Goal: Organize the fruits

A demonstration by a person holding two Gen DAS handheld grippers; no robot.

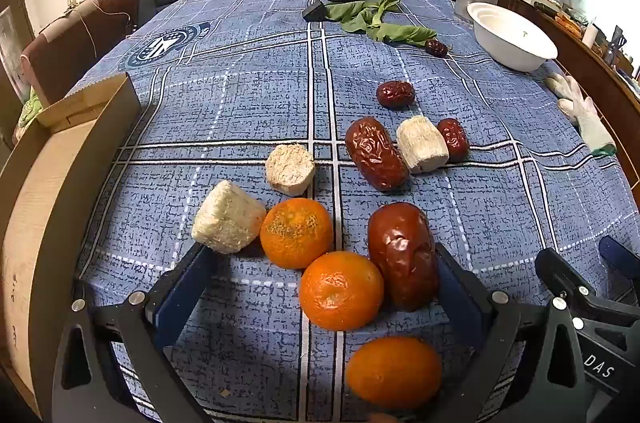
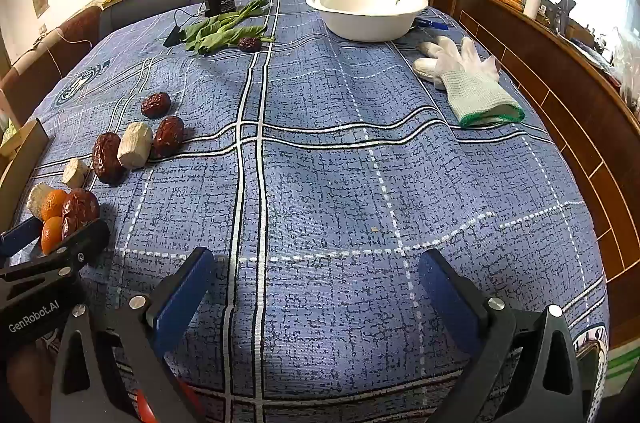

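Blue plaid cloth [image 2: 320, 151] covers the tabletop in both views. Left wrist view, left to right: cardboard box [image 1: 60, 175] along the left edge; pale rough chunk [image 1: 228, 217] at lower centre-left, touching an orange [image 1: 297, 233]; second pale chunk [image 1: 290, 169] just above them; second orange [image 1: 341, 290] touching the first and a big red date [image 1: 402, 255]; third orange [image 1: 394, 372] at bottom centre. Mid-frame: long date [image 1: 375, 159], pale cylinder [image 1: 422, 144] and small date [image 1: 453, 139] side by side, another date [image 1: 395, 94] above them. Greens [image 1: 376, 19] top centre with one more date [image 1: 436, 48] at their right end, white bowl [image 1: 512, 39] upper right, white glove [image 1: 584, 115] at right edge.

Left claw [image 1: 326, 279] wide, nothing gripped; second orange and big date sit between its blue pads, third orange lower between its arms.

Right wrist view: fruit cluster at far left, bowl top centre, glove upper right. Right claw [image 2: 316, 275] wide, bare cloth between the pads
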